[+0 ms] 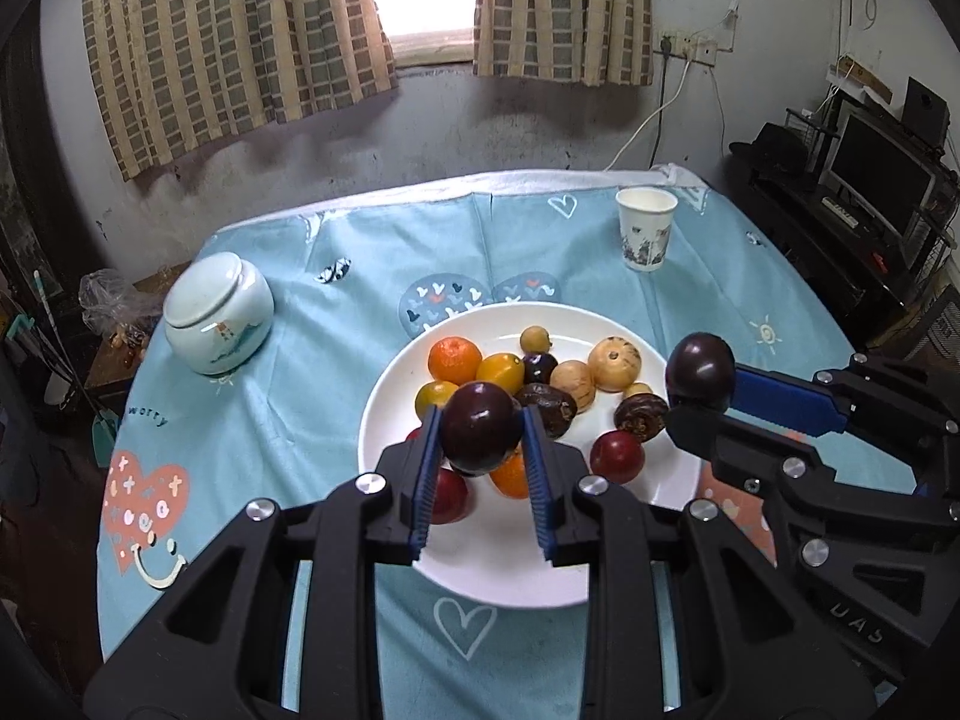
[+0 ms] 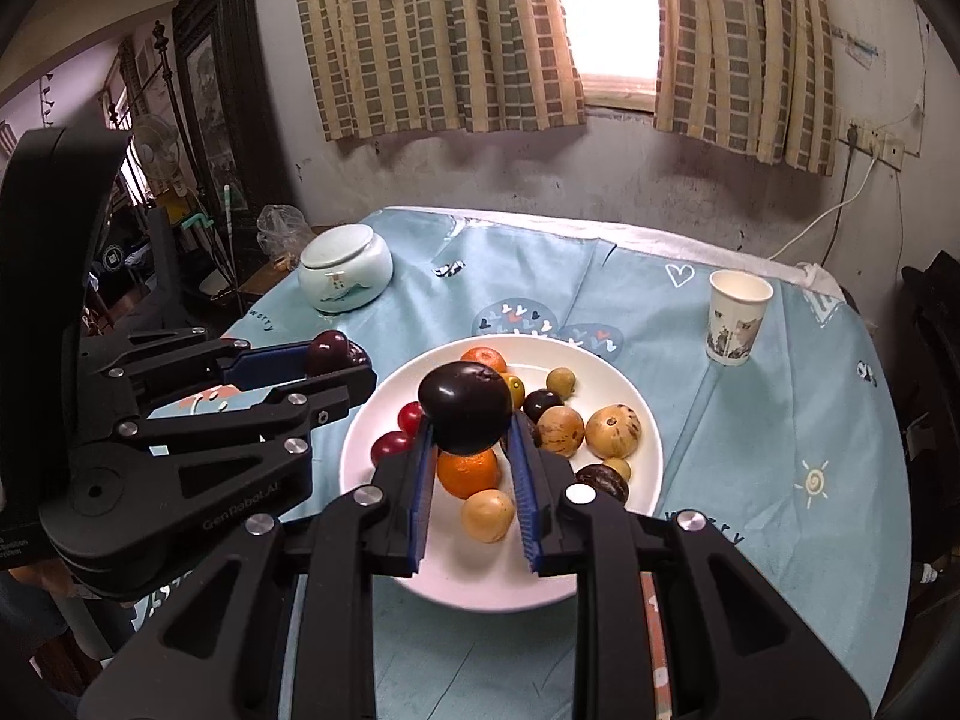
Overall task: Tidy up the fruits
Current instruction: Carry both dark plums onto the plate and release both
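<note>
Left gripper [image 1: 480, 432] clamps a dark plum [image 1: 480, 435] between its blue pads, above the near left part of the white plate [image 1: 384, 420]. That plum hides part of an orange and the red fruit beneath it. The right gripper [image 2: 467, 420] likewise grips a second dark plum [image 2: 465, 414] over the plate's middle, covering much of a tangerine [image 2: 468, 474]. Other fruit lies heaped on the plate: yellow, brown and tan pieces, some too overlapped to identify. On the surface [image 1: 300, 396], a lidded jar [image 1: 219, 312] sits near the far left edge and a paper cup [image 1: 645, 228] near the far right corner.
</note>
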Motion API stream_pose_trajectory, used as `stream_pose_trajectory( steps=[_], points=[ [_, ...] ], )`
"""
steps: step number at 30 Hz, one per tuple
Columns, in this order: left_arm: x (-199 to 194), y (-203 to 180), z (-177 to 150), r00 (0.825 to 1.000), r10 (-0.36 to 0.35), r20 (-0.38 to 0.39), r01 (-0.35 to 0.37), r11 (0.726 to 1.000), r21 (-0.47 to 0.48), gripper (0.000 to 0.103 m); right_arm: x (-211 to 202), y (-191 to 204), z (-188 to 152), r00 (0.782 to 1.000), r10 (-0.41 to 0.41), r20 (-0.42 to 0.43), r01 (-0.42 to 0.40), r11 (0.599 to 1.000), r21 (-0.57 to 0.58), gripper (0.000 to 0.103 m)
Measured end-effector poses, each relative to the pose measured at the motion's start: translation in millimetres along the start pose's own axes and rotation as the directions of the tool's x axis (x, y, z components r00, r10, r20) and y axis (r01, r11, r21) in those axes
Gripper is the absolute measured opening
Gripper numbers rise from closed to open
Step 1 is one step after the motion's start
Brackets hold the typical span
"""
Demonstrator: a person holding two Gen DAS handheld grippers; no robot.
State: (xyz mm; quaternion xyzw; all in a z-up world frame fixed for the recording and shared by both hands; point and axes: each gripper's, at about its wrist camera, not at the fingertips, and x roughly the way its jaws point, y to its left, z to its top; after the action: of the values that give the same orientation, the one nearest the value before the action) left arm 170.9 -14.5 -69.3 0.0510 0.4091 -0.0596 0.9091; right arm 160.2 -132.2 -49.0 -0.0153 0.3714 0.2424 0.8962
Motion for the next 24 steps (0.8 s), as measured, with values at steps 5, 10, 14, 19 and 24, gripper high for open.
stream_pose_trajectory(
  steps=[5, 10, 14, 19, 24],
  points=[
    [34.4, 5.0, 2.9, 0.999, 0.005, -0.045, -0.006, 1.0, -0.012, 0.027, 32.1, -13.3, 1.7, 0.999, -0.003, -0.042, 0.004, 1.0, 0.022, 0.024],
    [55.7, 10.0, 7.7, 0.999, 0.005, -0.053, -0.005, 1.0, -0.014, 0.027, 50.9, -25.0, 2.9, 0.998, -0.003, -0.056, 0.005, 1.0, 0.028, 0.024],
    [71.3, 12.6, 6.7, 0.997, 0.006, -0.072, -0.007, 1.0, -0.015, 0.027, 72.2, -33.1, 0.4, 0.996, -0.026, -0.09, 0.028, 0.999, 0.021, 0.024],
    [81.5, 9.3, 3.7, 0.996, 0.003, -0.086, -0.003, 1.0, -0.004, 0.027, 90.0, -36.6, -1.9, 0.993, -0.005, -0.121, 0.008, 1.0, 0.022, 0.025],
    [82.8, 11.6, 3.2, 0.995, 0.019, -0.093, -0.021, 1.0, -0.018, 0.045, 100.7, -31.7, -2.2, 0.985, -0.054, -0.165, 0.049, 0.998, -0.031, 0.026]
  ],
)
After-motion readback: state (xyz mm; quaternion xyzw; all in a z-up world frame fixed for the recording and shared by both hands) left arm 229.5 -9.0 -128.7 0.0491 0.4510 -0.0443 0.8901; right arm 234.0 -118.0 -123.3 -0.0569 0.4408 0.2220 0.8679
